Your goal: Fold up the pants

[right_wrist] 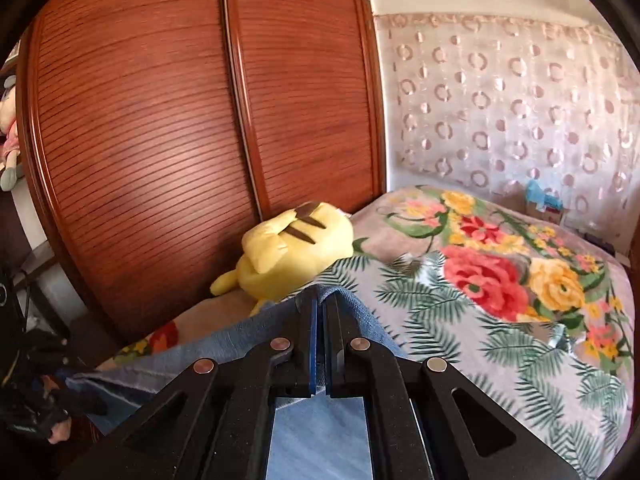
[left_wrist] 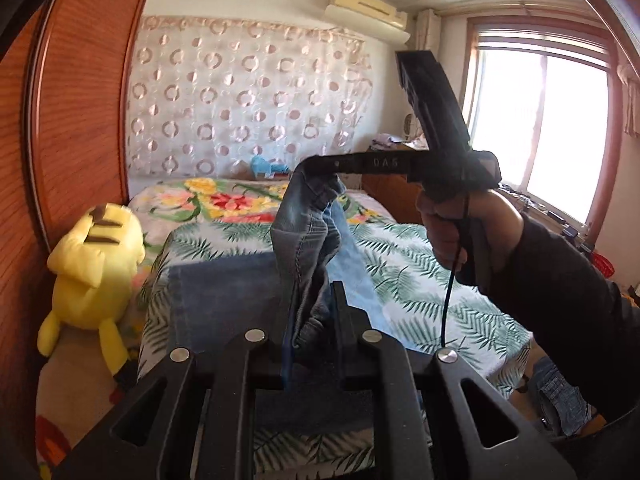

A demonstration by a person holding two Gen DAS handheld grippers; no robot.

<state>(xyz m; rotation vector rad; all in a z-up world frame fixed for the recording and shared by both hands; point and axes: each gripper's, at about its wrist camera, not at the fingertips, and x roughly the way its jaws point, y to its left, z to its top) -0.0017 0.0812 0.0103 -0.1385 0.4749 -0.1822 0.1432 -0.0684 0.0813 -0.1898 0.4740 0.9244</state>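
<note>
Blue denim pants (left_wrist: 308,236) hang in the air between both grippers above the bed (left_wrist: 420,264). My left gripper (left_wrist: 314,312) is shut on a bunched edge of the pants. My right gripper (left_wrist: 316,166), seen in the left wrist view held by a hand, pinches the upper end of the same fabric. In the right wrist view my right gripper (right_wrist: 321,312) is shut on a fold of the pants (right_wrist: 168,360), which stretch down-left toward my left gripper (right_wrist: 44,384).
A yellow plush toy (left_wrist: 92,276) lies at the bed's left side against the wooden wardrobe (right_wrist: 180,120). A floral blanket (right_wrist: 500,272) covers the bed. A curtain (left_wrist: 248,96) hangs behind; a window (left_wrist: 540,128) is right.
</note>
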